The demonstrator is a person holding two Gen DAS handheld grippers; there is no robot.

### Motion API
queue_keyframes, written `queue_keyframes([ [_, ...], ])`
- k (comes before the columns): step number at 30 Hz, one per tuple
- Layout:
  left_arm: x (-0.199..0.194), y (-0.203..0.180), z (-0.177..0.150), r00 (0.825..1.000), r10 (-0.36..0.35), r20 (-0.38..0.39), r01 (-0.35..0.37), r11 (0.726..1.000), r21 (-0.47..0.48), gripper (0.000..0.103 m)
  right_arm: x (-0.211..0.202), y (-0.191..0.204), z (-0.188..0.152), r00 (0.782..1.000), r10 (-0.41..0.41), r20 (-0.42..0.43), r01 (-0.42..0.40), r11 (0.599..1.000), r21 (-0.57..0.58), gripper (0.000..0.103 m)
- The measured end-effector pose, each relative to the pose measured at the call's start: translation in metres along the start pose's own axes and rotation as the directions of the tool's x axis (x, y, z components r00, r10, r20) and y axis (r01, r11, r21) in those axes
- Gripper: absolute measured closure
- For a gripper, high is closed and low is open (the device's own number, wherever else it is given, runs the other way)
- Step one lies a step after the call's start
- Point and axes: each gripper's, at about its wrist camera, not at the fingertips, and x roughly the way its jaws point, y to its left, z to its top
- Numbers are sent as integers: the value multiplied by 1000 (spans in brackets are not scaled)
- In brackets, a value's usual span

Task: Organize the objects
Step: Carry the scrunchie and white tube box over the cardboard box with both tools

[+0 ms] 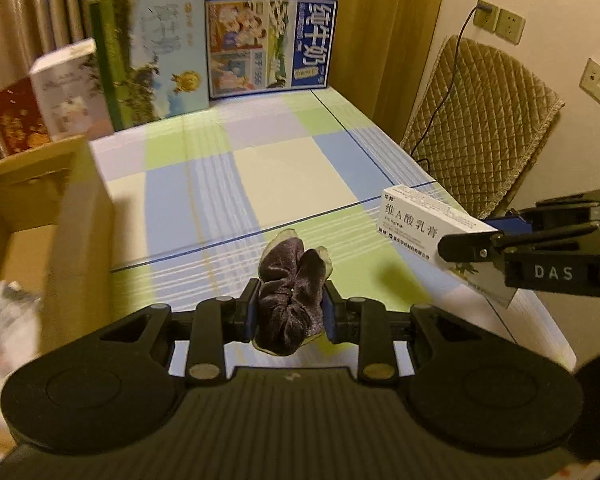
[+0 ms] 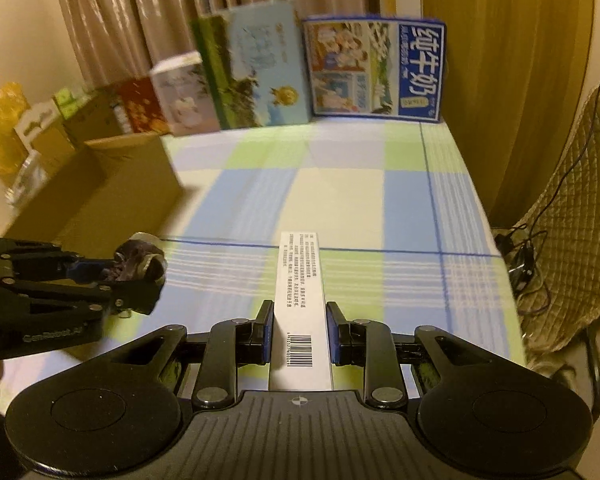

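Note:
My left gripper (image 1: 290,312) is shut on a dark purple velvet scrunchie (image 1: 292,288) and holds it above the checked tablecloth (image 1: 236,184). It also shows at the left of the right wrist view (image 2: 112,276), with the scrunchie (image 2: 138,262) in its fingers. My right gripper (image 2: 298,332) is shut on a long white ointment box (image 2: 300,304) with a barcode, held level above the table. The same box (image 1: 428,228) shows at the right of the left wrist view, held by the right gripper (image 1: 472,246).
An open cardboard box (image 1: 52,216) stands at the table's left, with white things inside. Several cartons, among them a blue milk carton (image 1: 268,46), line the far edge before the curtains. A quilted chair (image 1: 480,128) with a cable stands right of the table.

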Motion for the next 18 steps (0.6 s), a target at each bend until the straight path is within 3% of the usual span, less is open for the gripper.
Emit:
queue_keyframes([
  [10,-93,4,-32,996,38,83,-38,999,-1,77,-69,66,-25,993,72,90,-74,997,14,80],
  [18,-142,13,-57,990,69,120,-66,997,-30,77,-90,112,-35,985,132,110,-130,991,-25,80],
])
